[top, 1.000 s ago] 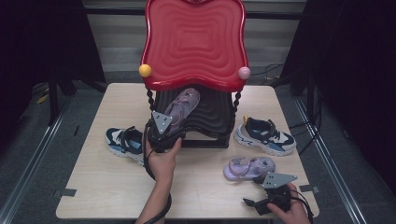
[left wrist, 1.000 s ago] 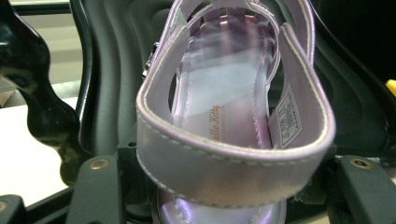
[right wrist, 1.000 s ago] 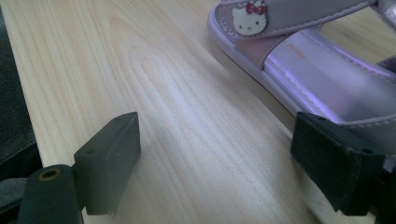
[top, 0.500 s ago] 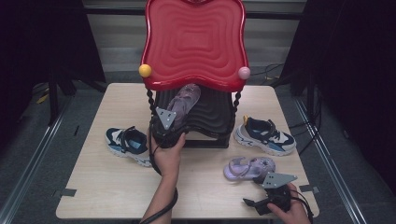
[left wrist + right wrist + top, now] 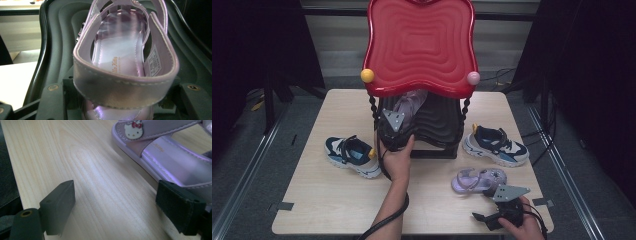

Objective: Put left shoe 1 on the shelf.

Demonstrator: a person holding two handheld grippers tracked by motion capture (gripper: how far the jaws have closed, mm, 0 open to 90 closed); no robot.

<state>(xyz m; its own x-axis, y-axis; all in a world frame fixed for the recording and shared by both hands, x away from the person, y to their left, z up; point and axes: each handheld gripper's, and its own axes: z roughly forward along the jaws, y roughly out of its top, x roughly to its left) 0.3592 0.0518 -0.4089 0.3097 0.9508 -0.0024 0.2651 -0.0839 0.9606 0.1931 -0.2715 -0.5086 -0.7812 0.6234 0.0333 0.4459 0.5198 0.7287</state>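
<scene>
Left gripper (image 5: 398,131) has its fingers clamped on the heel strap of a lilac sandal (image 5: 125,62), which sits on the black lower shelf (image 5: 60,32) of the red rack (image 5: 419,45). It looks light and floppy, with slick plastic straps, so I'd grab at the stiffer heel or sole edge. Right gripper (image 5: 115,205) rests on the counter (image 5: 82,170), fingers wide and empty, beside the other sandal (image 5: 170,152).
</scene>
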